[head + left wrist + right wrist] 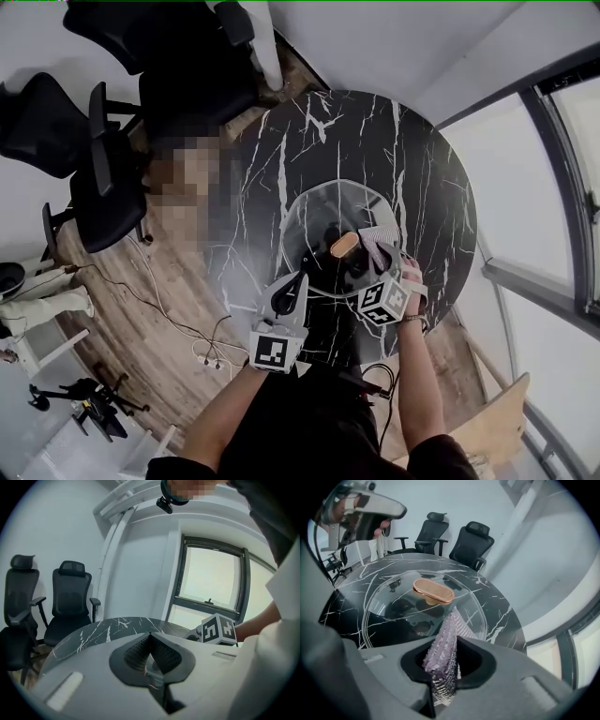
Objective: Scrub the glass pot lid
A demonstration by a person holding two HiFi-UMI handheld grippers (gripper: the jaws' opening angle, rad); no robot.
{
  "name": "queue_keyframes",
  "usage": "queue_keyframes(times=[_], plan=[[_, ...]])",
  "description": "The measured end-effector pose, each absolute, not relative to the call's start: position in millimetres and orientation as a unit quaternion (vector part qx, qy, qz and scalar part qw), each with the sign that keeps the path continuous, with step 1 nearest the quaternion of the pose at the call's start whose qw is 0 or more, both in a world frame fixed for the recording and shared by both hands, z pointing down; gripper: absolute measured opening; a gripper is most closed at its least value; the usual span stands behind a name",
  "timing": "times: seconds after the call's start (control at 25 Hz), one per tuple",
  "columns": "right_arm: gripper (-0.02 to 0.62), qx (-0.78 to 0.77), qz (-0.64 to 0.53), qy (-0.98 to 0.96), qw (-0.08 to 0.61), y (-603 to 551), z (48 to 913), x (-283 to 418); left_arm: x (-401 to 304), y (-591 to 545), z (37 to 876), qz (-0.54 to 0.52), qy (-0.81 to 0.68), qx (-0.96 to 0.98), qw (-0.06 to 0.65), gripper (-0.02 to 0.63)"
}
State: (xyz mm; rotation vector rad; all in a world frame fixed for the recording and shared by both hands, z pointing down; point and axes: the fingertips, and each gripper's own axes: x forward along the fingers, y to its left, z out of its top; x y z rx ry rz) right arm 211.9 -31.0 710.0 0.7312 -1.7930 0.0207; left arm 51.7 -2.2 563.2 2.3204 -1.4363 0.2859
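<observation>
— Glass pot lid [393, 604] flat on the black marble table [347, 606], copper handle [433, 590] up. The right gripper [452, 644] is clamped on a purple scrubbing cloth [450, 625], poised at the lid's near rim

— Touching the glass?

— Can't call it. Looks like the scrub is just beginning

— And the left gripper [150, 637]?

— Jaws together, nothing between them, held up off the table. Next, I'd say: press the cloth down and sweep it around that handle
</observation>
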Motion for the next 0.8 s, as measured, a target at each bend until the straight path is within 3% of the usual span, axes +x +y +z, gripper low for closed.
queue_keyframes(times=[0.8], plan=[[0.071, 0.415, 0.182, -0.711, 0.538, 30.0, 711.0, 187.7, 12.6, 14.8, 536.1, 0.077, -0.475, 0.858, 0.181, 0.002]])
